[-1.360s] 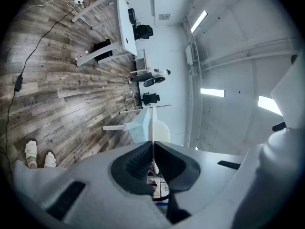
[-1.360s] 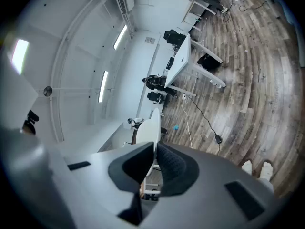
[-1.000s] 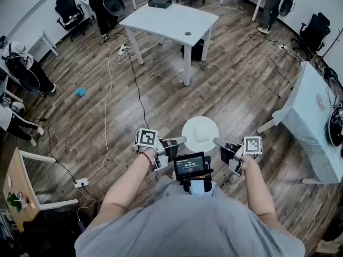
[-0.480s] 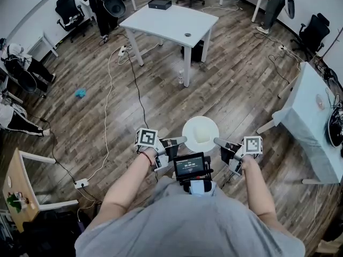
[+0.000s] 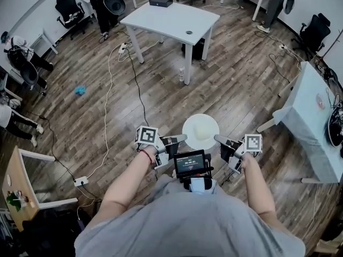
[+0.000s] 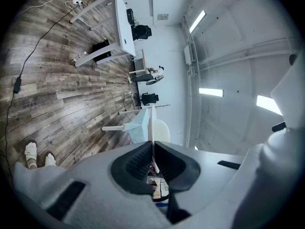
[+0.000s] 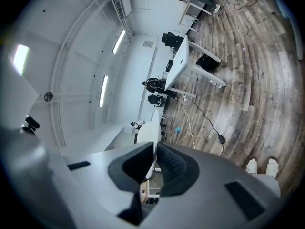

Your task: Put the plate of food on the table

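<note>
A round white plate (image 5: 200,130) with pale food (image 5: 202,129) on it hangs in front of me above the wooden floor. My left gripper (image 5: 184,138) is shut on the plate's left rim. My right gripper (image 5: 216,139) is shut on its right rim. In the left gripper view the plate (image 6: 151,125) shows edge-on, pinched between the black pads (image 6: 136,162). The right gripper view has the plate (image 7: 151,140) edge-on as well, held between its pads (image 7: 172,168). A white table (image 5: 170,19) stands farther ahead across the room.
Cables (image 5: 110,84) trail over the floor to a power strip (image 5: 81,182). A bottle (image 5: 181,76) stands by the table's leg. A table with a pale blue cloth (image 5: 311,122) is at the right. People and office chairs (image 5: 68,10) line the room's edges.
The plate and both grippers hold the same place in view. People at the room's left edge have shifted slightly.
</note>
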A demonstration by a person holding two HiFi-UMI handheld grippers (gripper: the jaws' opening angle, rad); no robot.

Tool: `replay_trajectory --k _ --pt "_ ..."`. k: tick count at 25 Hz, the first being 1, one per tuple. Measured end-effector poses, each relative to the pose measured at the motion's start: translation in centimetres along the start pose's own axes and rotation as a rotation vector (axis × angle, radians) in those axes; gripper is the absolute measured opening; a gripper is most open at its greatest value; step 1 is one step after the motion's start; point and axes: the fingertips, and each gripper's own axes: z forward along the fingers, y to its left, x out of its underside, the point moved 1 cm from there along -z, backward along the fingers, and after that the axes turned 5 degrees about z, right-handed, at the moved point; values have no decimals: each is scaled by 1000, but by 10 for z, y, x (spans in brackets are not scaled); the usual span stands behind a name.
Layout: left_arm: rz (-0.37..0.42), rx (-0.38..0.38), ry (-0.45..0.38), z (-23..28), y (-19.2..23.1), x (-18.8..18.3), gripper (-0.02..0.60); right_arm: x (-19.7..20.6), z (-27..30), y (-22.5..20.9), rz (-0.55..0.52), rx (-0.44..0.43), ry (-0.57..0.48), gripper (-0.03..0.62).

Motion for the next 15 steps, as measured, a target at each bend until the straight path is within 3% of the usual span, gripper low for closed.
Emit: replay_trajectory --k 15 --pt "-16 3 -14 -17 7 -18 29 -5 25 -1 3 26 16 44"
